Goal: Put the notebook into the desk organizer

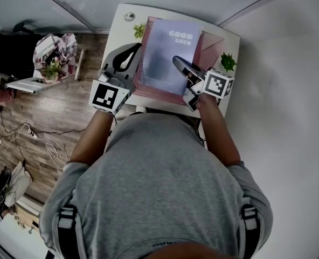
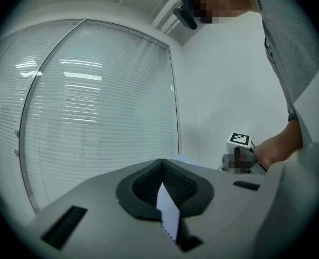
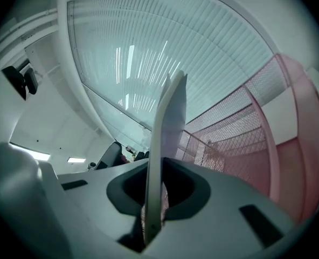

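Observation:
A pale lilac notebook [image 1: 170, 53] printed "GOOD LUCK" is held over the pink mesh desk organizer [image 1: 210, 50] on the small white table. My left gripper [image 1: 133, 52] is shut on its left edge; in the left gripper view a thin white corner of the notebook [image 2: 169, 215] sticks up between the closed jaws of the left gripper [image 2: 165, 198]. My right gripper [image 1: 180, 63] is shut on the near right part of the notebook. In the right gripper view the notebook [image 3: 170, 134] stands edge-on in the right gripper [image 3: 157, 198], with the organizer's mesh wall [image 3: 289, 144] just to its right.
Two small green plants [image 1: 139, 31] [image 1: 227, 62] stand on the white table [image 1: 122, 23] on either side of the organizer. A white wall runs along the right. On the wooden floor to the left are a bag with flowers [image 1: 54, 53] and cables.

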A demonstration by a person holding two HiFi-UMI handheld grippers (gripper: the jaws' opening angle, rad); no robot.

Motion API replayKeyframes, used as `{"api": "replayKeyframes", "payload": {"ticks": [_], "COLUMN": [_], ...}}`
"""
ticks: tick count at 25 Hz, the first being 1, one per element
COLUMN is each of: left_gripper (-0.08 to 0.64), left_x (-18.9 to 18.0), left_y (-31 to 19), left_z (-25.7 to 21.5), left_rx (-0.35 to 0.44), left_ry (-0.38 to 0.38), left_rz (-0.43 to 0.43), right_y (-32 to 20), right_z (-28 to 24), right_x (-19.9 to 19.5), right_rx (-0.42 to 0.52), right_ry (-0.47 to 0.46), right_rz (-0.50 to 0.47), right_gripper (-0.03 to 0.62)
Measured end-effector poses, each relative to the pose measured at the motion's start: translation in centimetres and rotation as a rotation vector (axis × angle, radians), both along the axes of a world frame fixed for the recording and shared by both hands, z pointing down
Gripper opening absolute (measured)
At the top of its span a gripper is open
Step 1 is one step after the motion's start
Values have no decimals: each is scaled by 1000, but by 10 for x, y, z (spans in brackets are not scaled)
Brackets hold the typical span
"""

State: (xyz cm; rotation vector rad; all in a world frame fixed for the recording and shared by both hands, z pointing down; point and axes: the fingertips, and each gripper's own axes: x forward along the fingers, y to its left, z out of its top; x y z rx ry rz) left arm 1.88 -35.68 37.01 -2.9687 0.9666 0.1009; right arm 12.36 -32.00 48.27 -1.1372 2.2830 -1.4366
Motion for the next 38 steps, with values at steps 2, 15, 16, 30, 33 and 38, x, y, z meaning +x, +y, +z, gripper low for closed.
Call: {"api": "replayKeyframes", "payload": {"ticks": [2,15,16,30,33,38], "left_gripper": [18,18,18,18,18,18], "left_x": [-3,-9,-10,-4,-1,-1], "left_y": [-11,-28,-30,-31,-30,-26], "left_z": [2,9,10,12,15,17], "left_rx": [-10,-37,-39,-47,-48,-55], "left_ry": [1,-3,-2,-2,-18,-26], "left_rz": [1,-7,-8,-4,7,16], "right_y": [-10,-29,-30,-33,-32,-31], "right_z": [7,22,23,48,53,59], "right_x": [-4,-11,-13,-4,-2,0], "right_rx": [-31,-98,-102,-169,-184,-197], "right_ry": [5,25,31,304,366,476], "right_rz": [-2,-37,-44,23,32,60], "right_gripper": [41,44,44,86,94,90]}}
